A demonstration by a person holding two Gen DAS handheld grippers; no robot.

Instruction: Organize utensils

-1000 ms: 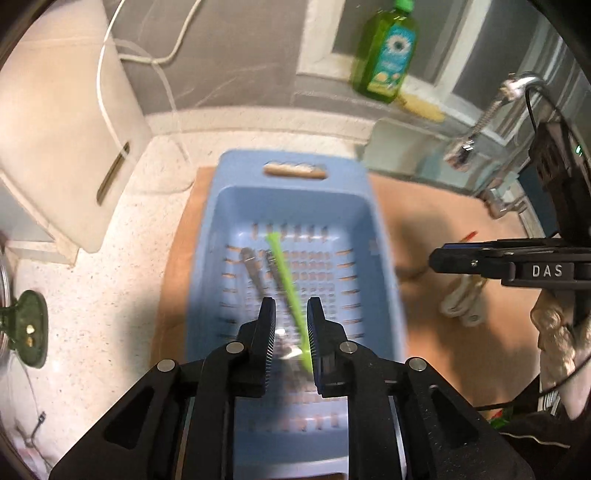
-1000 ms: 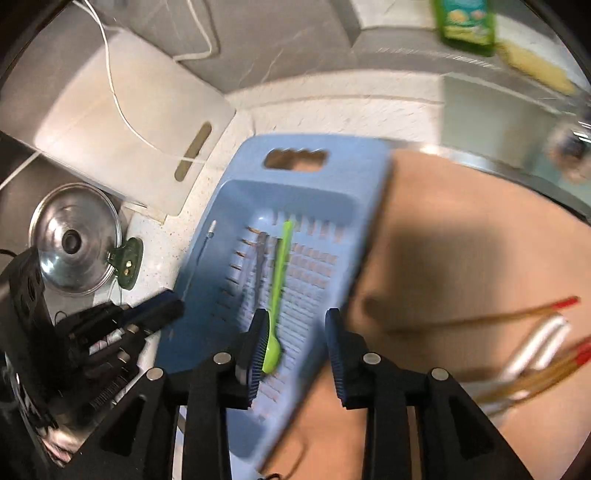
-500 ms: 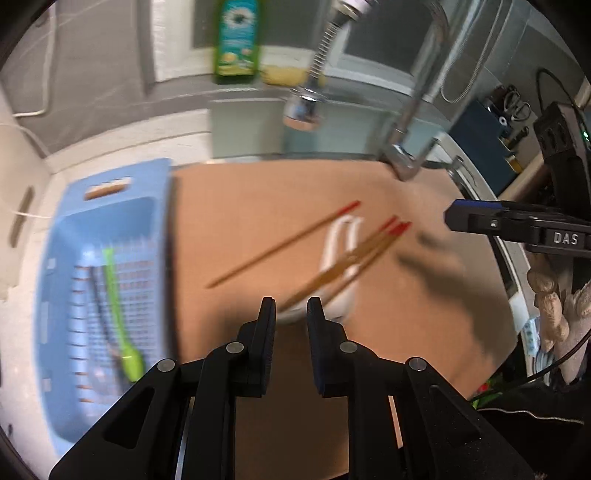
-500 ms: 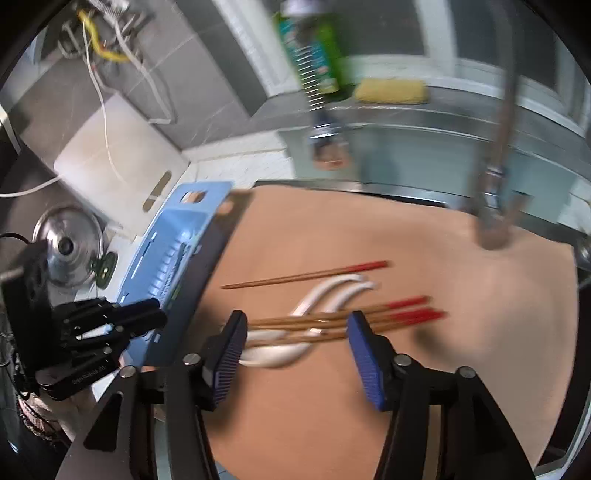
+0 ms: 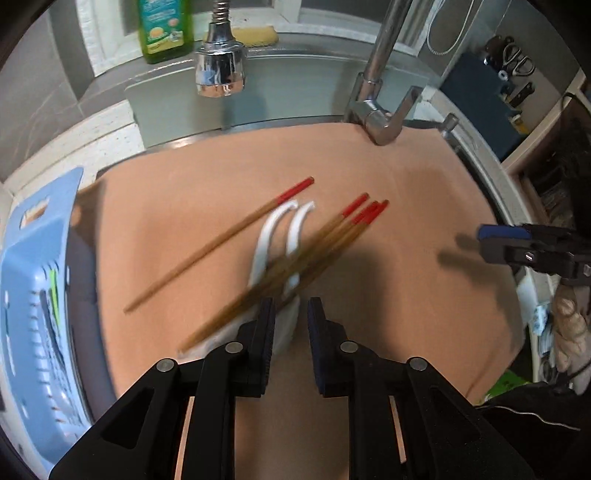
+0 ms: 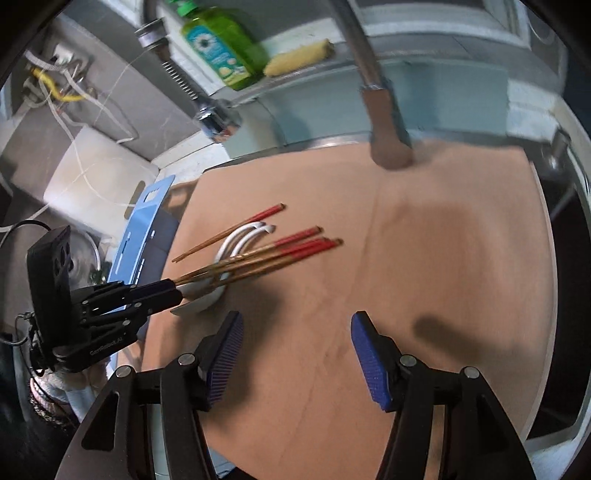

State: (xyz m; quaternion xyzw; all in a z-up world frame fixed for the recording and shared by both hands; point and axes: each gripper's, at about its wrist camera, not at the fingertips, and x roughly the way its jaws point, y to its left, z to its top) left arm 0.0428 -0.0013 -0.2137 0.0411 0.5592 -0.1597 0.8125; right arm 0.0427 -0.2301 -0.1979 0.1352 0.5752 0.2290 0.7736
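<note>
Several red-tipped wooden chopsticks (image 5: 314, 240) lie across two white spoons (image 5: 275, 240) on the tan mat (image 5: 406, 177); one chopstick (image 5: 221, 240) lies apart to their left. My left gripper (image 5: 291, 317) hovers just before the spoon bowls, jaws slightly apart and empty. In the right wrist view it (image 6: 173, 290) sits at the chopsticks' (image 6: 280, 249) near ends. My right gripper (image 6: 295, 343) is wide open and empty above bare mat (image 6: 443, 240), right of the utensils. The blue basket (image 5: 33, 295) at left holds a green utensil (image 5: 53, 291).
A faucet (image 5: 380, 92) and spray head (image 5: 219, 70) hang over the mat's far edge. A green soap bottle (image 5: 164, 26) and yellow sponge (image 5: 255, 35) stand on the ledge. A white cutting board (image 6: 96, 184) leans at far left.
My left gripper has swung right from over the basket to the chopsticks and spoons. My right gripper moved right over the mat and opened wider.
</note>
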